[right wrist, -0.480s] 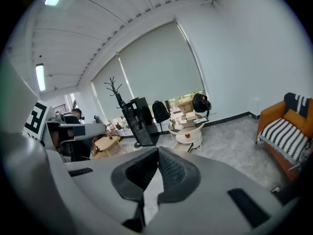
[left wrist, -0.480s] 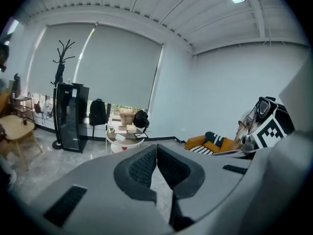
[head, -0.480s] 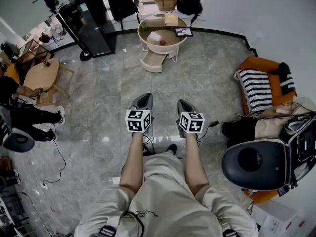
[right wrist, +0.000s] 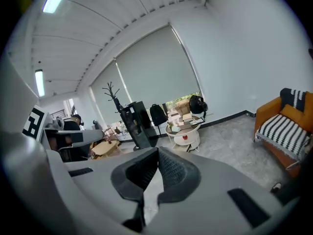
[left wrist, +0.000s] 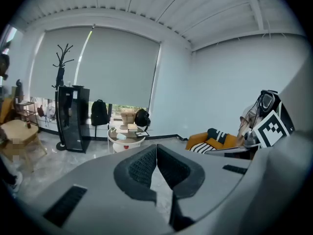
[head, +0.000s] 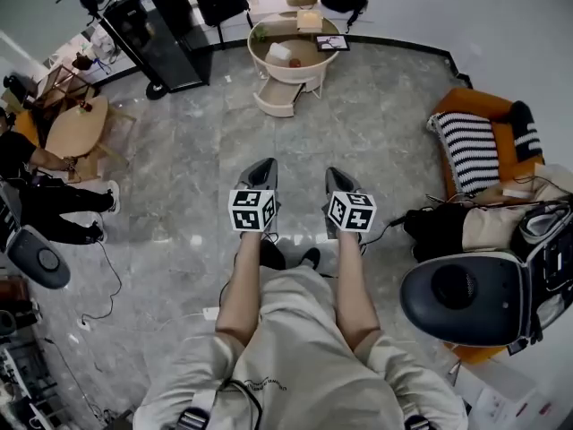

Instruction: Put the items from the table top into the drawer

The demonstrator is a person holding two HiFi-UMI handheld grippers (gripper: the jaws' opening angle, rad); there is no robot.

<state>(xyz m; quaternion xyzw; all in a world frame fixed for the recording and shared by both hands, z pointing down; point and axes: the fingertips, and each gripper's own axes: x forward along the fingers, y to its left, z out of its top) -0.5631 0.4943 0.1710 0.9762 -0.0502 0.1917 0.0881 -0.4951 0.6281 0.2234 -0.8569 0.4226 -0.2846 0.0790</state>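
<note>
A round cream desk (head: pixel 313 66) is seen at 12 o'clock in the head view. It is set well apart from both grippers, across a grey stone floor (head: pixel 197 177). Its drawer (head: pixel 273 104) is pulled out low down, w/ the long axis run approx. 1 to 7 o'clock and the open end pointed to 7 o'clock. The drawer is cream like the desk, and its inside can't be made out from here.

On the desk top a white roll-like item (head: pixel 278 52) is laid near the middle. Its long axis is too small to tell. A small red item (head: pixel 295 62) is set just beside it at 4 o'clock. A dark-framed flat item (head: pixel 332 43) is laid at the rim at 2 o'clock, and a small box (head: pixel 309 21) at 12 o'clock. No finer detail can be read on any of them.

The left gripper (head: pixel 263 167) and right gripper (head: pixel 333 174) are held side by side near centre, both pointed to 12 o'clock at the desk. In the gripper views both sets of jaws are seen pressed together, w/ nothing btw them.

An orange armchair (head: pixel 466 115) w/ a striped cushion is seen at 3 o'clock. A black chair (head: pixel 461 298) at 4 o'clock is partly cut off by clutter.
</note>
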